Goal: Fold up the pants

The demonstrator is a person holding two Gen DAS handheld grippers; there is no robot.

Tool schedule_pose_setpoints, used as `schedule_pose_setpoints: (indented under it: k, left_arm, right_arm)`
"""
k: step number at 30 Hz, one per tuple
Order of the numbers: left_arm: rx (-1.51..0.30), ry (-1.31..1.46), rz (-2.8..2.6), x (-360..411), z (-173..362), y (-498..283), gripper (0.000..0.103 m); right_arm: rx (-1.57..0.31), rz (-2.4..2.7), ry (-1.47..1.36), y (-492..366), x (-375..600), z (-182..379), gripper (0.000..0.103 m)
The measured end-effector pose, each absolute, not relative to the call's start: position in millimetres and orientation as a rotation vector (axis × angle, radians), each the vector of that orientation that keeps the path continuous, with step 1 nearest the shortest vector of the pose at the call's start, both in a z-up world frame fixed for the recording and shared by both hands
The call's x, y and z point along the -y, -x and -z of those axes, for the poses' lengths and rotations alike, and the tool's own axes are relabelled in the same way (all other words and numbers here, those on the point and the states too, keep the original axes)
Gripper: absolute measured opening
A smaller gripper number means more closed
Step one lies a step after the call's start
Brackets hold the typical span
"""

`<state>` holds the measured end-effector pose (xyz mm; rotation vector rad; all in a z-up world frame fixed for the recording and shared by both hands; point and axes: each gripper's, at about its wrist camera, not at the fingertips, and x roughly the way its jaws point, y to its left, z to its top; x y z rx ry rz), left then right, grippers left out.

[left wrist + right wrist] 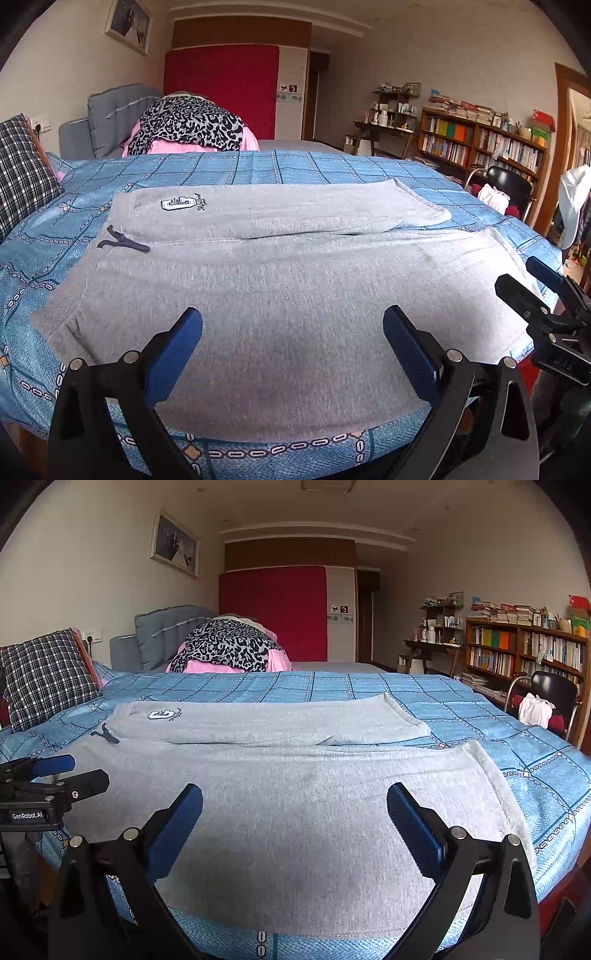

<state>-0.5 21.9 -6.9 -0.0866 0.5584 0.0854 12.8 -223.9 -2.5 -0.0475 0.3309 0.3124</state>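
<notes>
Left wrist view, left gripper: blue-padded fingers spread wide apart at 6 o'clock, holding nothing; they sit over the near edge of the pants
Left wrist view, pants: grey, laid flat across the blue checked bedspread; one leg nearer, the other beyond it; dark drawstring at 10 o'clock, logo patch just past it
Left wrist view, right gripper: enters at 3 o'clock by the cuff end; fingers apart, gripping nothing
Right wrist view, right gripper: fingers wide apart at 6 o'clock above the near leg; empty
Right wrist view, pants: centre of the bed; waistband towards 9 o'clock, cuffs towards 3 o'clock
Right wrist view, left gripper: at 9 o'clock beside the waistband; fingers parted
Right wrist view, background: plaid pillow at 10 o'clock; bookshelf at 2 o'clock
</notes>
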Motion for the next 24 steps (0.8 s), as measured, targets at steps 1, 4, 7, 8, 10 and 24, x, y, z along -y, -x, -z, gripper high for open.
schedule_pose_setpoints:
  k: [1,4,7,8,10,24]
  left_arm:
    - [-0.558,0.086,-0.089,-22.9,6.8,0.7,0.097]
    - [-0.553,0.086,-0.098,-26.1,6.2,1.3,0.097]
    - [-0.547,0.078,-0.116,-29.3,4.9,1.6,0.097]
    - [-0.547,0.078,-0.126,-26.0,3.3,0.0,0.098]
    - [-0.545,0.08,-0.14,-29.4,1.9,-1.7,0.097]
    - [-0.554,0.092,-0.183,-43.8,3.9,-9.8,0.097]
  right_arm:
    - [-0.331,-0.312,0.047,-13.1,224.1,2.5,0.101]
    - [-0.33,-0.308,0.046,-13.4,224.9,2.9,0.101]
    - [-0.328,-0.303,0.047,-14.0,225.3,2.6,0.101]
    - [-0.326,-0.301,0.051,-14.2,224.8,1.6,0.101]
    - [-0.318,-0.299,0.055,-14.8,223.8,-0.7,0.101]
    - [-0.323,-0.297,0.053,-21.7,218.6,-3.4,0.101]
